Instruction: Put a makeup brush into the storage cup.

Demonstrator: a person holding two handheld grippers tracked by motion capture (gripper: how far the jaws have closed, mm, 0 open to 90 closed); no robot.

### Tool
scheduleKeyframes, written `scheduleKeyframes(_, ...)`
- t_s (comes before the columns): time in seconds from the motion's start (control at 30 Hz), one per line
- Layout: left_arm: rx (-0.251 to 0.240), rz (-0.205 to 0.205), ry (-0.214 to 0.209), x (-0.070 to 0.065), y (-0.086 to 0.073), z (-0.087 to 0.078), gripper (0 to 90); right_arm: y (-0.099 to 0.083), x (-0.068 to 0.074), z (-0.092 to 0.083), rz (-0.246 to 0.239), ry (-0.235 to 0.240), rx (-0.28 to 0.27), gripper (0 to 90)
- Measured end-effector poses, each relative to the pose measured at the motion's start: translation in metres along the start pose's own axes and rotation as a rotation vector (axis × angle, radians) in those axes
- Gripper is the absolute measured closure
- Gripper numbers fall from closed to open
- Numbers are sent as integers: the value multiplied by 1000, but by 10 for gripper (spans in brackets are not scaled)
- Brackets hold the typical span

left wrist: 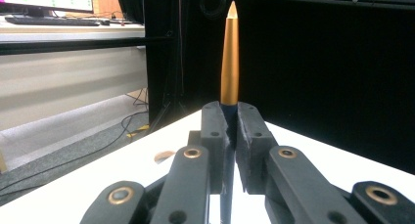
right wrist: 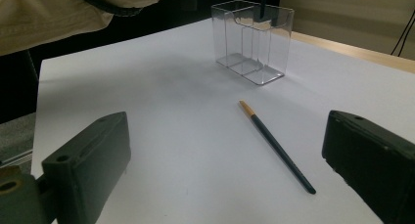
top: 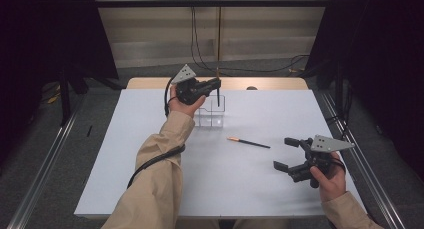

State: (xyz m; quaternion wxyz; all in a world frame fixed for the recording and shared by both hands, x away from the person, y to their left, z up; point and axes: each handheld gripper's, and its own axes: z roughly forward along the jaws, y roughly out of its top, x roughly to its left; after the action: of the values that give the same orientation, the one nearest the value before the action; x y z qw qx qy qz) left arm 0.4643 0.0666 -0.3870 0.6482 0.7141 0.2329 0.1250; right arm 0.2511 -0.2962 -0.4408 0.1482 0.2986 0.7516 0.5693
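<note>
The left gripper (top: 214, 84) is held above the clear plastic holder (top: 212, 111) at the far side of the white table (top: 150, 154), its jaws closed on a slender pen (top: 218, 96) that hangs point-down over the holder's compartments. In the left gripper view the pen (left wrist: 229, 57) is seen clamped at its dark barrel, with the tapered gold end standing clear above the pads. A second pen (top: 248, 142) of the same kind lies flat on the table between the holder and the right gripper (top: 287, 154), touching neither; in the right gripper view it (right wrist: 276, 145) rests with its gold end toward the holder (right wrist: 254, 43). The right gripper's jaws stand wide apart with nothing between them. Both pens are judged to be light, stiff and smooth-skinned, so a grip on the tapered gold section is likely to slide; the straight dark barrel is the better place to be taken, near mid-length so that the pen does not swing. Because the lying pen is thin and low on the table, the jaws should be brought down astride it across its length. The holder appears thin-walled, light and easily tipped; contact with its rim is to be avoided when a pen is lowered in.
</note>
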Motion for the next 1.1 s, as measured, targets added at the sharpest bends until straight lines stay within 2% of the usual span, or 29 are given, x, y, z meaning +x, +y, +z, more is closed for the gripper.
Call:
scheduleKeyframes(0.73, 20, -3, 15, -1, -16, 0, 832, 0, 0, -1, -3, 1, -2, 36)
scheduleKeyframes(1.1, 25, -20, 21, -1, -25, 0, 832, 1, 0, 0, -7, 6, -3, 36)
